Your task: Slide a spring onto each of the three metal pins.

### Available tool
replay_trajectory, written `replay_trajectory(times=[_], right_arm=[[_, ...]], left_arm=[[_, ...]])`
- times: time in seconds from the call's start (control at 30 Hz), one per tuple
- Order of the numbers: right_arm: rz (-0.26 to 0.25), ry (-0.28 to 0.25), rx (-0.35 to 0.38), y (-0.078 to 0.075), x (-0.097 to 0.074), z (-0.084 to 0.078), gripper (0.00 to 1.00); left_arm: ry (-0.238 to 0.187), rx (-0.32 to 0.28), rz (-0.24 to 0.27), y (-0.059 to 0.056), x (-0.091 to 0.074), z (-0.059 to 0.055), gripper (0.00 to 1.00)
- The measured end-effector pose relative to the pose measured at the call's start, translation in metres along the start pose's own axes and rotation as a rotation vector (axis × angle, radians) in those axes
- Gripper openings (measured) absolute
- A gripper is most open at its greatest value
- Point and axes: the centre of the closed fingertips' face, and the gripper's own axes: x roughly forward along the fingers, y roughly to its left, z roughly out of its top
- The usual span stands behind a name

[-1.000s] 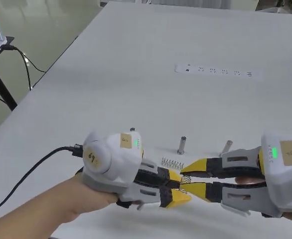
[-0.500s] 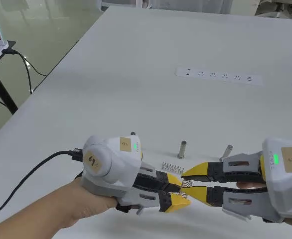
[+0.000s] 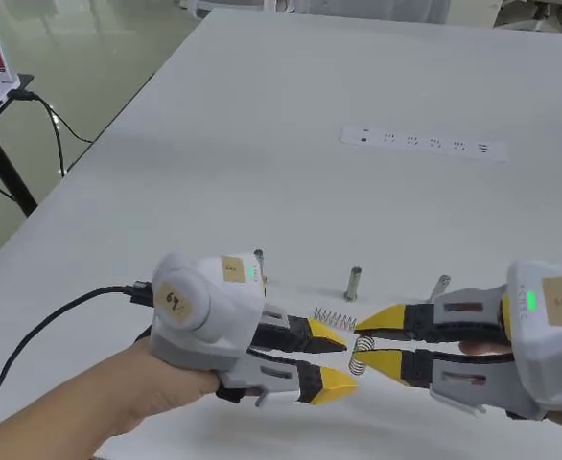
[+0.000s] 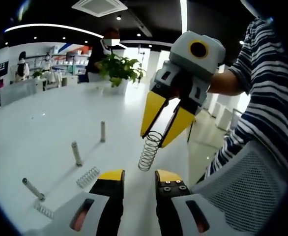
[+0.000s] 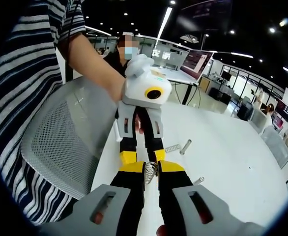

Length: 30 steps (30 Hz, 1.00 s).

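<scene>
Three metal pins are stood in a row: left pin (image 3: 259,263), middle pin (image 3: 354,283), right pin (image 3: 439,286). A loose spring (image 3: 334,317) is laid flat at the middle pin's 7 o'clock; a second spring (image 3: 358,358) is gripped aloft at its 6 o'clock.

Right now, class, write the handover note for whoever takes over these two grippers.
Right gripper: tongs shut on a spring, held clear of the table.
Left gripper: tongs open, empty, tips near that spring's free end.
Three metal pins sit on the table, all bare; a loose spring lies beside them.
Done: no pin fitted. Left: all three.
</scene>
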Motion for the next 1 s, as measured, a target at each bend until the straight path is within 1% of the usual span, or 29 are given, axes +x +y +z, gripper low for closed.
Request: replay_trajectory(times=[0.07, 0.13, 0.23, 0.3, 0.33, 0.37, 0.4, 0.47, 0.5, 0.6, 0.77, 0.83, 0.93, 1.0], right_arm=[[-0.004, 0.002, 0.001, -0.001, 0.0, 0.0, 0.07], [-0.008, 0.003, -0.001, -0.002, 0.0, -0.001, 0.07], [-0.019, 0.001, 0.0, -0.005, 0.0, -0.001, 0.07], [-0.023, 0.004, -0.003, -0.006, 0.0, -0.001, 0.07], [-0.025, 0.003, -0.003, -0.007, 0.0, -0.001, 0.07], [-0.028, 0.002, -0.002, -0.008, 0.0, -0.001, 0.07], [-0.034, 0.002, -0.004, -0.01, -0.001, -0.001, 0.07], [-0.042, 0.002, 0.001, -0.012, -0.001, -0.001, 0.07], [-0.047, 0.006, -0.002, -0.013, -0.001, -0.002, 0.07], [-0.056, 0.009, 0.002, -0.016, -0.002, -0.005, 0.07], [-0.074, 0.01, 0.003, -0.02, -0.003, -0.005, 0.07], [-0.081, 0.01, 0.004, -0.022, -0.004, -0.005, 0.07], [-0.09, 0.015, 0.004, -0.024, -0.004, -0.007, 0.07], [-0.1, 0.015, 0.009, -0.026, -0.006, -0.008, 0.07]], left_arm=[[-0.005, 0.0, 0.0, 0.0, -0.002, -0.001, 0.22], [-0.005, 0.007, 0.009, 0.001, -0.004, -0.001, 0.22], [-0.005, 0.0, 0.027, 0.005, -0.007, -0.002, 0.25], [-0.002, -0.016, 0.029, 0.006, -0.009, -0.005, 0.28], [0.0, -0.013, 0.032, 0.006, -0.011, -0.006, 0.3], [0.005, -0.002, 0.039, 0.007, -0.013, -0.008, 0.31], [0.011, -0.007, 0.048, 0.01, -0.016, -0.011, 0.31], [0.007, -0.016, 0.068, 0.014, -0.02, -0.012, 0.32], [0.005, -0.019, 0.087, 0.017, -0.022, -0.013, 0.34], [0.01, -0.017, 0.109, 0.021, -0.027, -0.016, 0.41], [0.004, -0.031, 0.149, 0.03, -0.037, -0.018, 0.45], [0.001, -0.04, 0.165, 0.033, -0.041, -0.019, 0.49], [0.012, -0.041, 0.187, 0.038, -0.048, -0.024, 0.54], [0.012, -0.054, 0.207, 0.043, -0.054, -0.026, 0.57]])
